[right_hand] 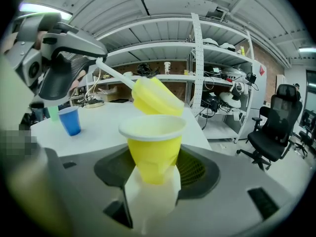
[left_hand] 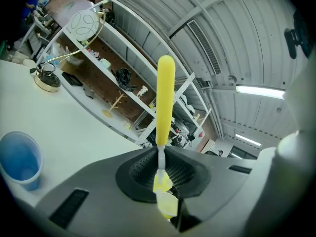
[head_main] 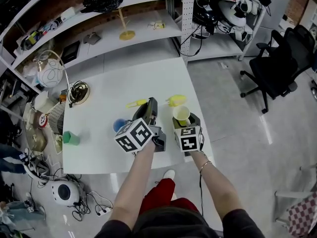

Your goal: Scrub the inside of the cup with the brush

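My right gripper (head_main: 184,121) (right_hand: 153,181) is shut on a yellow cup (head_main: 182,114) (right_hand: 153,147) with a white rim. The cup stands upright with its mouth open to the top. My left gripper (head_main: 148,109) (left_hand: 165,196) is shut on the brush (left_hand: 165,98), clamping it near its thin white stem. The yellow brush head (head_main: 176,100) (right_hand: 155,97) hovers tilted just above and behind the cup's rim, outside the cup. The other yellow end of the brush (head_main: 136,103) sticks out to the left of the left gripper.
A blue cup (head_main: 119,125) (left_hand: 19,159) (right_hand: 70,120) and a green cup (head_main: 70,138) (right_hand: 52,112) stand on the white table (head_main: 109,83) to the left. A coiled cable (head_main: 78,92) lies at the far left. Shelving stands behind the table, and an office chair (head_main: 277,68) to the right.
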A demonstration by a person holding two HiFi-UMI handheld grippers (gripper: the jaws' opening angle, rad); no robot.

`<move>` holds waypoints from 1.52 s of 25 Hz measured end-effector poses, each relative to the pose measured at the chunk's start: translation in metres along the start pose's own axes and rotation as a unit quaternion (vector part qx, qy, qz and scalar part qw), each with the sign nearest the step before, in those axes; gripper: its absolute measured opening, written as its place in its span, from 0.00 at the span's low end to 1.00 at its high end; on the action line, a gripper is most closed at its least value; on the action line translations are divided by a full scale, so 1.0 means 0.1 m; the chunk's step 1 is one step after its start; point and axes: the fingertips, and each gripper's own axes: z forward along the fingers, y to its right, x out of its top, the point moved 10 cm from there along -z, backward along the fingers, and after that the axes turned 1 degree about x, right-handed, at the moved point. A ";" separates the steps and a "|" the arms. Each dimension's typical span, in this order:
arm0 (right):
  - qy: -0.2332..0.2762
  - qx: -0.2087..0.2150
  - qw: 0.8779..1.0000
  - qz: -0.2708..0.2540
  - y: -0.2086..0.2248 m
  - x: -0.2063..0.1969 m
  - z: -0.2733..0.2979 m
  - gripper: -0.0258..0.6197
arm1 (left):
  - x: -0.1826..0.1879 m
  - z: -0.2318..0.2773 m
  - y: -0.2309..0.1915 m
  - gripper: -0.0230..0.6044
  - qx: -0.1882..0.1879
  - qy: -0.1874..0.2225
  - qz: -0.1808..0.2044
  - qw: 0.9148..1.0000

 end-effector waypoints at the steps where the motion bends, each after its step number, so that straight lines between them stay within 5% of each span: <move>1: 0.000 0.001 1.000 0.002 -0.01 -0.01 0.02 0.43 | -0.01 0.01 -0.01 0.10 0.001 -0.002 0.001 1.000; 38: -0.049 0.004 0.999 -0.013 -0.03 -0.11 0.02 0.48 | 0.01 0.01 0.00 0.10 -0.022 0.003 -0.004 1.000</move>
